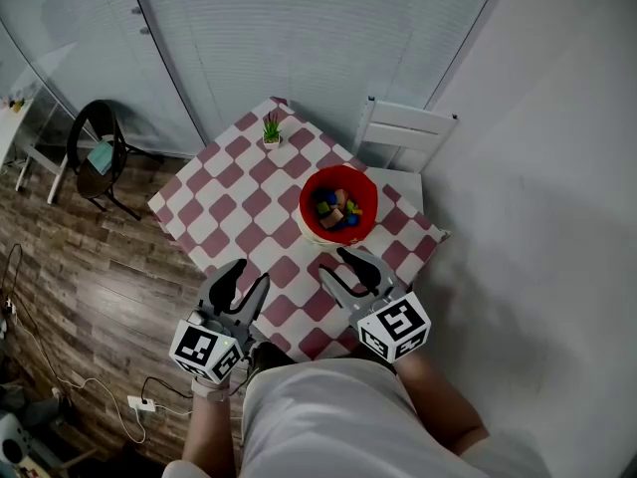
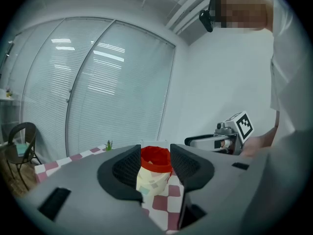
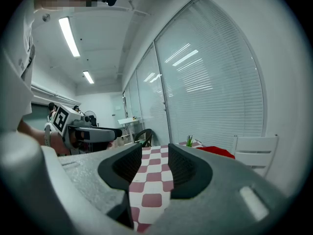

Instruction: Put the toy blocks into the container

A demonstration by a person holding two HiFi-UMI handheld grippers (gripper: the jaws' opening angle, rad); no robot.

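Observation:
A red-rimmed container [image 1: 338, 204] stands on the checked table [image 1: 239, 182] and holds several coloured toy blocks [image 1: 337, 210]. Both grippers hover over the table's near edge, short of the container. My left gripper [image 1: 245, 279] is open and empty; in the left gripper view the container [image 2: 155, 168] shows through the gap between its jaws. My right gripper [image 1: 350, 269] is open too, with only checked cloth between its jaws. The left gripper [image 3: 93, 132] appears at the left of the right gripper view, and the right gripper [image 2: 215, 141] at the right of the left gripper view.
A small potted plant [image 1: 271, 129] sits at the table's far corner. A white chair [image 1: 401, 137] stands behind the table on the right, a black chair [image 1: 98, 157] on the wood floor at the left. Cables and a power strip [image 1: 139, 403] lie on the floor.

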